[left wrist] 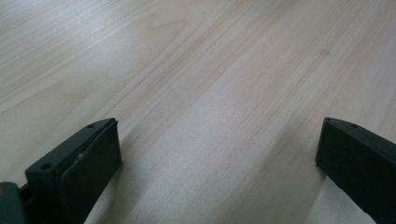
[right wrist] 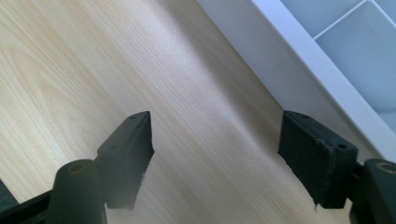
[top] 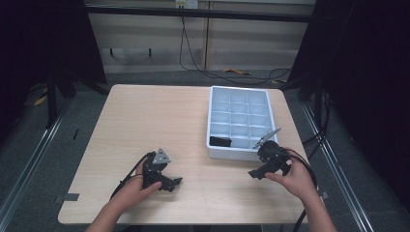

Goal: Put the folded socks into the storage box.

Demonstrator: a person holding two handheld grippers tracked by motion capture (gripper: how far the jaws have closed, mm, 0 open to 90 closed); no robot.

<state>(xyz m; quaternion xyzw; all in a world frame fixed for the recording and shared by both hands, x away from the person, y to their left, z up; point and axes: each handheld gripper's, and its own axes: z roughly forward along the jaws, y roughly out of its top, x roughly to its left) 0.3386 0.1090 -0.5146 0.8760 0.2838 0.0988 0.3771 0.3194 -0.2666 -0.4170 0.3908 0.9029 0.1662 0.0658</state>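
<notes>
The black item (top: 220, 141) lies in the near-left compartment of the tray (top: 239, 153), flat on the bottom against the front wall; what it is cannot be told at this size. It appears to be the only content, the other compartments reading bare, which suggests a sorting job either at its start or at its end. The tray stands square on the right half of the table (top: 145, 116), placed so that your right hand reaches it without crossing over. Your right gripper (top: 256, 174) sits low over the table just outside the tray's near wall, right of the item, with that wall between them. In the right gripper view its jaws stand wide apart, nothing between them, bare wood below and the tray wall (right wrist: 299, 70) running close past the right-hand jaw. Your left gripper (top: 174, 183) rests well away to the left, near the table's front edge. In the left gripper view (left wrist: 215, 154) its jaws are likewise spread, holding nothing, pointing across plain wood. Judged from this, the right gripper is the one placed to work the tray and the left is parked.
</notes>
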